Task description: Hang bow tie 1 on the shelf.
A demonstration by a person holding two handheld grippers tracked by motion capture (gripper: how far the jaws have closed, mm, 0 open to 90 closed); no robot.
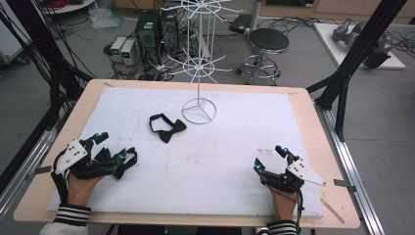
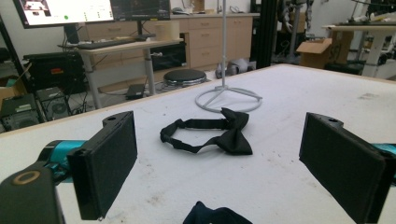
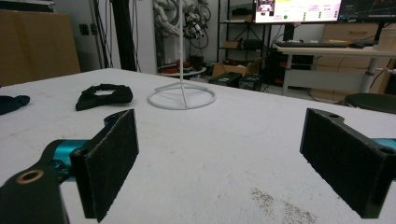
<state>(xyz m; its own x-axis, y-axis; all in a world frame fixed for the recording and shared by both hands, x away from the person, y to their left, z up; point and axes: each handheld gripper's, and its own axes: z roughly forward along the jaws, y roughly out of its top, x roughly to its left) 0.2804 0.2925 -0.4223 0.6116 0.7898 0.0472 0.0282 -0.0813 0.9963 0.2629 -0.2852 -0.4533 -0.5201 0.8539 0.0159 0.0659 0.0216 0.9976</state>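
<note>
Black bow tie (image 1: 167, 128) (beside white stand (image 1: 199, 110)), both tongs gaping

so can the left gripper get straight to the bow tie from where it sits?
Probably yes. The left gripper is open and faces the bow tie, with bare white mat between. The white stand sits behind the tie, off the path.

I see a round black-cushioned stool on chrome legs (image 1: 268, 41) beyond the table's far edge; black computer towers (image 1: 155, 28) stand on the grey floor left of it; a bright monitor (image 2: 65, 10) glows behind.
</note>
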